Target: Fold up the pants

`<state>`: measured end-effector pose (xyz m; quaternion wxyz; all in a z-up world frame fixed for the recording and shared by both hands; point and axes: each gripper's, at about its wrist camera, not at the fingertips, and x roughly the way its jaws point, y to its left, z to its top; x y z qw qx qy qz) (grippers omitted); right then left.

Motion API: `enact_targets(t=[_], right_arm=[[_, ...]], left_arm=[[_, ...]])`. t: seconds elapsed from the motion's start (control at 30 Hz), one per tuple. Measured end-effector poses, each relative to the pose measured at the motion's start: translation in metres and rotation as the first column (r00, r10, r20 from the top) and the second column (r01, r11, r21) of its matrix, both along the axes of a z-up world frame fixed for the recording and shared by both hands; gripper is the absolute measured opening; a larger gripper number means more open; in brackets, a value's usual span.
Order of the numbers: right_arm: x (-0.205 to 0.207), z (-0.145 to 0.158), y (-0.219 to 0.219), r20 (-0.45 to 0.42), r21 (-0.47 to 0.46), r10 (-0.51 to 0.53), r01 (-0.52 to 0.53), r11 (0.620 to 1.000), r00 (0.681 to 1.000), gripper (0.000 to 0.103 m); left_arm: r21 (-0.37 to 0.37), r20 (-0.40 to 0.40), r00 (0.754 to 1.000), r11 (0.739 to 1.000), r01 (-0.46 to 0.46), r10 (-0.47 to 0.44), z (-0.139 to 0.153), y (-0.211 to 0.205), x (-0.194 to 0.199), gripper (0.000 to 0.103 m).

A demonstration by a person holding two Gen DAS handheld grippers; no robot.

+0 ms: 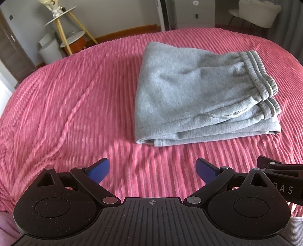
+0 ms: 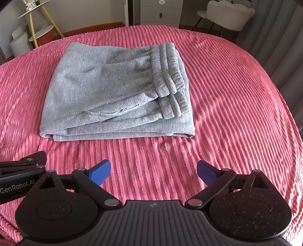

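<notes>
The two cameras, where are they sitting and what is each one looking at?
Left wrist: sits on the open left gripper, looking across the pink bed cover at the folded grey pants.
Right wrist: sits on the open right gripper, facing the same pants.
Shared: pants, bed cover, white chair; each view glimpses the other gripper's edge.

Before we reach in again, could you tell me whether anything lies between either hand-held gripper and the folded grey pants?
Nothing visible does. Only bare pink ribbed bedspread separates the left hand-held gripper and right hand-held gripper from the folded grey fleece pants.
</notes>
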<state>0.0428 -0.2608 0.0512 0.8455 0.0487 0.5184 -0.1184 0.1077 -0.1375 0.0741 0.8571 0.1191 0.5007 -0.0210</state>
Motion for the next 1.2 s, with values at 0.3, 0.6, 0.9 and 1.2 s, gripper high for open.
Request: enact_targets(t=[0.3, 0.6, 0.9, 1.2], right_arm=[[-0.0002, -0.0002, -0.0001, -0.001, 0.005, -0.003, 0.003, 1.000, 1.000, 0.098], [-0.0002, 0.0000, 0.0000, -0.003, 0.005, -0.004, 0.004, 1.000, 1.000, 0.098], [0.0007, -0.0008, 0.0004, -0.003, 0.003, -0.002, 0.002, 1.000, 1.000, 0.098], [0.0005, -0.0007, -0.0001, -0.002, 0.003, -0.005, 0.005, 1.000, 1.000, 0.098]], left_arm=[[0.003, 0.002, 1.000, 1.000, -0.001, 0.001, -0.0005, -0.0007, 0.0003, 0.100], [0.001, -0.004, 1.000, 1.000, -0.002, 0.002, -0.0014, -0.0005, 0.0002, 0.100], [0.000, -0.005, 1.000, 1.000, -0.003, 0.003, -0.0015, -0.0003, 0.0009, 0.100], [0.000, -0.006, 1.000, 1.000, -0.004, 0.004, -0.0018, -0.0013, 0.0010, 0.100]])
